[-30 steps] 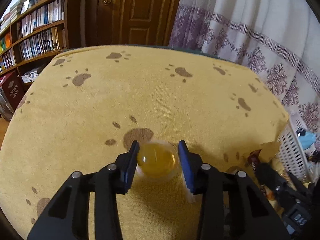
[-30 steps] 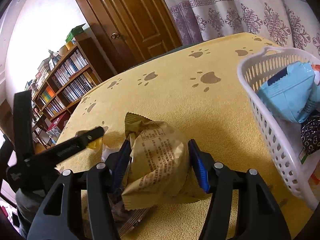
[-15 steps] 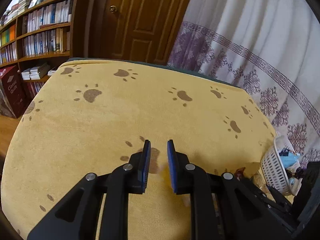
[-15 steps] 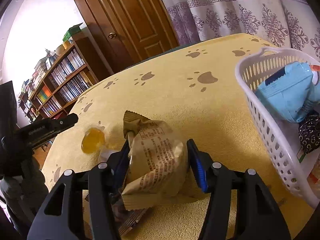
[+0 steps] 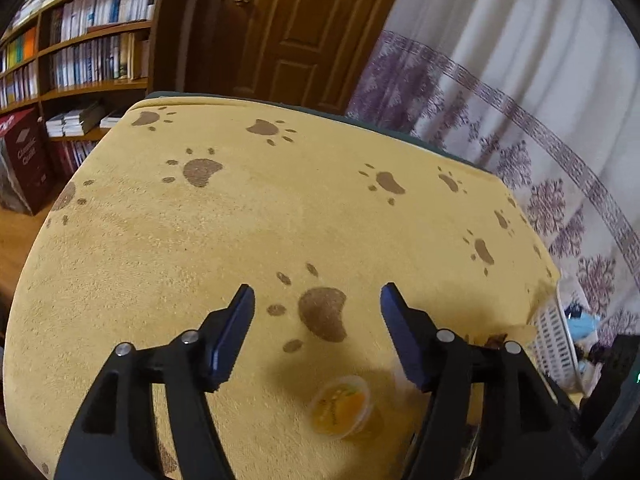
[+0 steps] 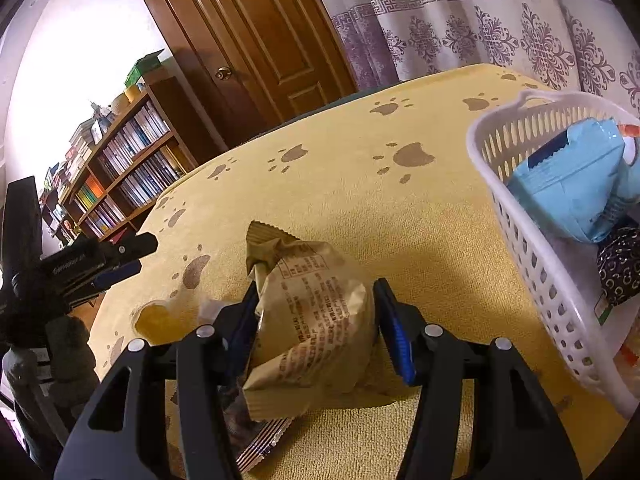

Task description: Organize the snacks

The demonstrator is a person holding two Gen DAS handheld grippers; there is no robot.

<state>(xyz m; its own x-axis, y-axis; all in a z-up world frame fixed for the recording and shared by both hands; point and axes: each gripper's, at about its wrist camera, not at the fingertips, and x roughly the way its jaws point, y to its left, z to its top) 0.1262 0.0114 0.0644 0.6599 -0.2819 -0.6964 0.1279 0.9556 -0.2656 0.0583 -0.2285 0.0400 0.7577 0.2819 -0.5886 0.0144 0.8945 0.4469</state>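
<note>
A clear jelly cup (image 5: 340, 406) with orange filling sits on the yellow paw-print table (image 5: 280, 208), below and behind my open, empty left gripper (image 5: 317, 300), which hovers above it. In the right wrist view the cup (image 6: 154, 320) lies left of my right gripper (image 6: 314, 304), whose jaws close on a tan paper snack packet (image 6: 308, 320) resting on the table. The left gripper (image 6: 120, 260) shows at the far left of that view. A dark foil wrapper (image 6: 260, 440) lies under the packet.
A white perforated basket (image 6: 532, 248) stands at the right of the table, holding a light blue packet (image 6: 576, 188) and a dark patterned packet (image 6: 620, 268). The basket also shows in the left wrist view (image 5: 554, 344). Bookshelves, a wooden door and curtains lie beyond the table.
My left gripper shut, lifted away from the jelly cup, then opened wide; the cup now sits on the table beneath it. The right gripper stays closed on the tan packet.
</note>
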